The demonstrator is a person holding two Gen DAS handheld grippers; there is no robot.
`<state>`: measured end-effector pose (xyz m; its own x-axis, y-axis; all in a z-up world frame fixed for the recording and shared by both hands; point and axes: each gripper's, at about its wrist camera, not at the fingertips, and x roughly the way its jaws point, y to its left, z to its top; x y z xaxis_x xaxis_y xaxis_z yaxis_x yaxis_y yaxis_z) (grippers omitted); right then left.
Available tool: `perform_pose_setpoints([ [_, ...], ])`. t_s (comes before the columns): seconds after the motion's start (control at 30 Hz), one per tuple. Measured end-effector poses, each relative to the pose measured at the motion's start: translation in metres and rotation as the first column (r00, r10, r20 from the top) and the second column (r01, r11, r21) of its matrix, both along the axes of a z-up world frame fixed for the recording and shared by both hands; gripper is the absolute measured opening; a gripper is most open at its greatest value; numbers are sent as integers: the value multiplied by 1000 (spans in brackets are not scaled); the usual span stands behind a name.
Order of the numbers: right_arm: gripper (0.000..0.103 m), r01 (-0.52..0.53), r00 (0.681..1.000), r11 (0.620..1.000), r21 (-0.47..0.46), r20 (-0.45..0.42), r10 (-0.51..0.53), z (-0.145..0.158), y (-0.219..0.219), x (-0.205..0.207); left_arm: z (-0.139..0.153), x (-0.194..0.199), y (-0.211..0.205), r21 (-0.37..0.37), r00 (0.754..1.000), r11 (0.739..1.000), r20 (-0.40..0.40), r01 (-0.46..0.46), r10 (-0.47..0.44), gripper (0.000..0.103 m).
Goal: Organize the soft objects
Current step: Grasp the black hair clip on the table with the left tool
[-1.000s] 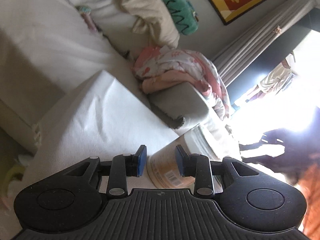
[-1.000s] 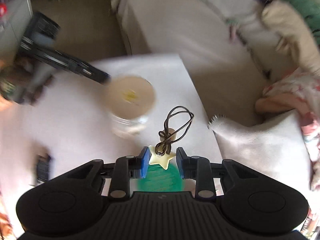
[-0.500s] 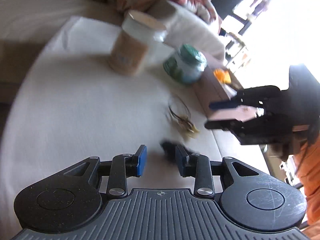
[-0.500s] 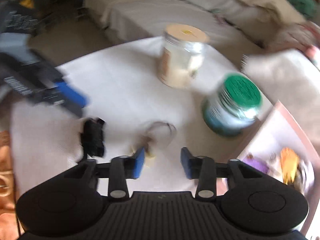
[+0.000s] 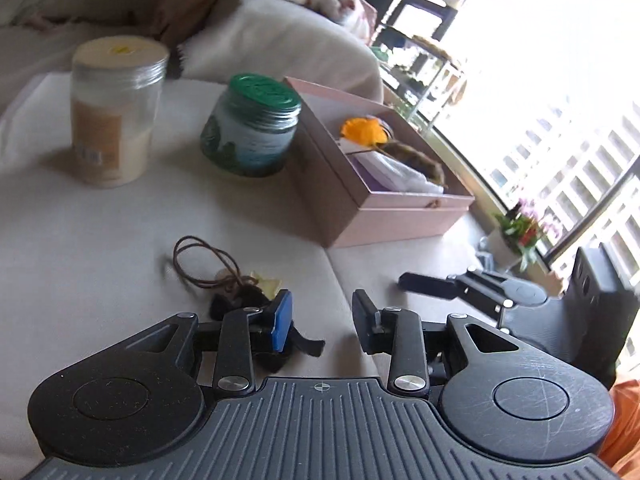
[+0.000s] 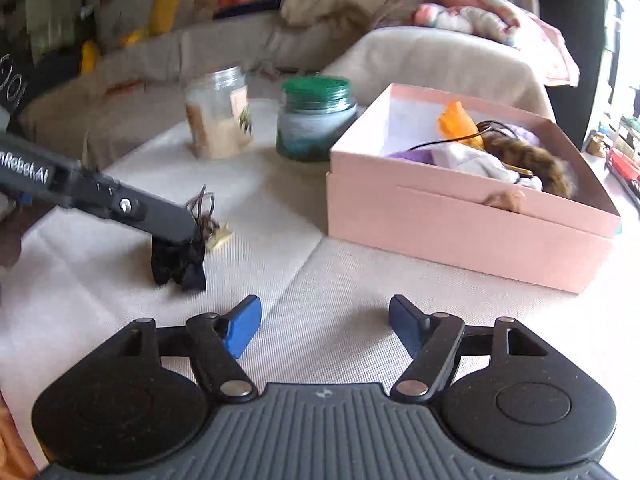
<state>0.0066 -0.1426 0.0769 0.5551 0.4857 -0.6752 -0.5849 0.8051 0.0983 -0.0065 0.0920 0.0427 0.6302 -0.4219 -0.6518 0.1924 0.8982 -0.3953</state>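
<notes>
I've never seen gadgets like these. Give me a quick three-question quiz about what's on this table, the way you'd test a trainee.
1. True or false: the pink box is open on top, with soft things inside.
2. A green-lidded jar and a cream-lidded jar stand on the table. Which is nearer the pink box? A) green-lidded B) cream-lidded
3. Fill in: between the fingers of the right gripper there is ____.

Key: 1 true. 2 A. 3 nothing; its jaws are opening over bare table.
</notes>
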Motion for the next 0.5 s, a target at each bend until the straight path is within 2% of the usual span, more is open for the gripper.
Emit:
perform_pose_setpoints([
  [0.1,74,38,999,999,24,-13,-38,0,-5,4,7,-13,-10,160,998,986,36,-51,46,36],
  [0.13,74,42,999,998,37,-20,-41,-1,-6,6,9,-18,-7,188,996,978,46,-89,82,36],
  [0.17,75,43,999,998,47,-24,-42,-3,-7,7,11,-21,0,183,990,974,49,-136,129,36],
  [0.2,75,44,999,998,52,-26,-43,-6,-5,9,11,-24,11,148,983,972,36,-182,179,36],
  [0.27,75,49,999,997,53,-24,-48,-6,-5,9,5,-28,36,28,961,962,-36,-272,273,36],
  [0.3,75,53,998,997,53,-23,-51,-6,-5,9,1,-27,45,-29,954,956,-75,-292,290,36],
  [0.4,75,67,997,995,67,-31,-65,-7,-7,12,-10,-23,48,-80,949,951,-136,-298,285,36],
  [0.5,75,73,997,995,73,-34,-71,-7,-8,12,-18,-7,37,-120,953,953,-157,-278,259,36],
])
